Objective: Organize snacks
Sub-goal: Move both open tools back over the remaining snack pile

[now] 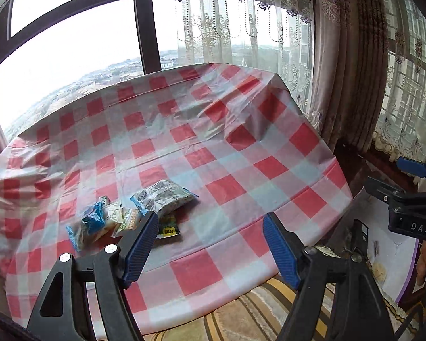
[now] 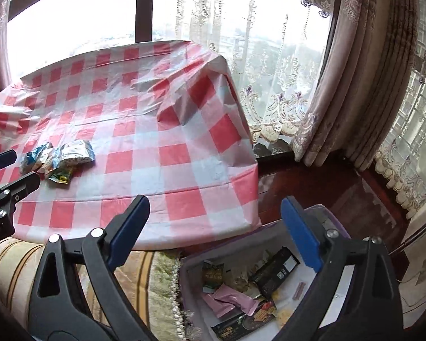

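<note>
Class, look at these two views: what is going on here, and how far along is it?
A person is sorting snacks with two handheld tools. Both the left tool and the right tool are open and empty. A small pile of snack packets is on the checked tablecloth, untouched. Other packets, pink and black, already lie in the white bin on the floor beside the table.

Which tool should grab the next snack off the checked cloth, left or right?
Left, probably. The left tool is open with the snack pile just past its left finger. The right tool, also open and empty, hangs over the storage bin, beside the table.
</note>
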Tool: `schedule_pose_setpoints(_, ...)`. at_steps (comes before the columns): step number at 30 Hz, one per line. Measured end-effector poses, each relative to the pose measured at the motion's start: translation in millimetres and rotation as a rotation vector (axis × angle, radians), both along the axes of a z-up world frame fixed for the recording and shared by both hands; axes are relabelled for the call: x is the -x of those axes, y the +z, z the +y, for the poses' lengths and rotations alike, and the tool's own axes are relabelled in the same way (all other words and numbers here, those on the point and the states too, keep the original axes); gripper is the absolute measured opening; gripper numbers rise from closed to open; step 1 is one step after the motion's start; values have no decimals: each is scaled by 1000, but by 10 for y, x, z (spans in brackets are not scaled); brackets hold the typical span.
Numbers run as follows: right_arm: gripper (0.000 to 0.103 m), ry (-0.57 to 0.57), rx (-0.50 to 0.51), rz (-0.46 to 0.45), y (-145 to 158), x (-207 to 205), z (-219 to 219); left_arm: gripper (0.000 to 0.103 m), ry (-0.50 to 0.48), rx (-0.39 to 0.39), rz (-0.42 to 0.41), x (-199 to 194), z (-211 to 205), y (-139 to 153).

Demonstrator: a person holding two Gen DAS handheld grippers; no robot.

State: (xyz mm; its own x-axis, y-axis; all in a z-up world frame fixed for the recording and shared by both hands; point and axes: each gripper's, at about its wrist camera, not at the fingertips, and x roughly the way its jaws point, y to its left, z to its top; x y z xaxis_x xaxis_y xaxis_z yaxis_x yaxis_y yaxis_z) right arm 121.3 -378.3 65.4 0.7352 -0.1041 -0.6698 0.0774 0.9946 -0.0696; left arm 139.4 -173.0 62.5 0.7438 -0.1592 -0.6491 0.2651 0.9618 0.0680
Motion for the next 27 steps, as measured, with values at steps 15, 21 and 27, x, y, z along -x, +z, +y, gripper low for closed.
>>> schedule_pose_setpoints(15, 90, 149, -162, 120, -273, -477, 962, 74, 249, 231, 129, -206, 1426, -286)
schedule_pose_setpoints(21, 90, 162, -180, 183, -391, -714, 1244, 74, 305, 279, 177, -351, 1822, -456)
schedule_pose_setpoints(27, 90, 183, -197, 237, -507, -925, 1489, 74, 316, 327, 223, -551, 2030, -607)
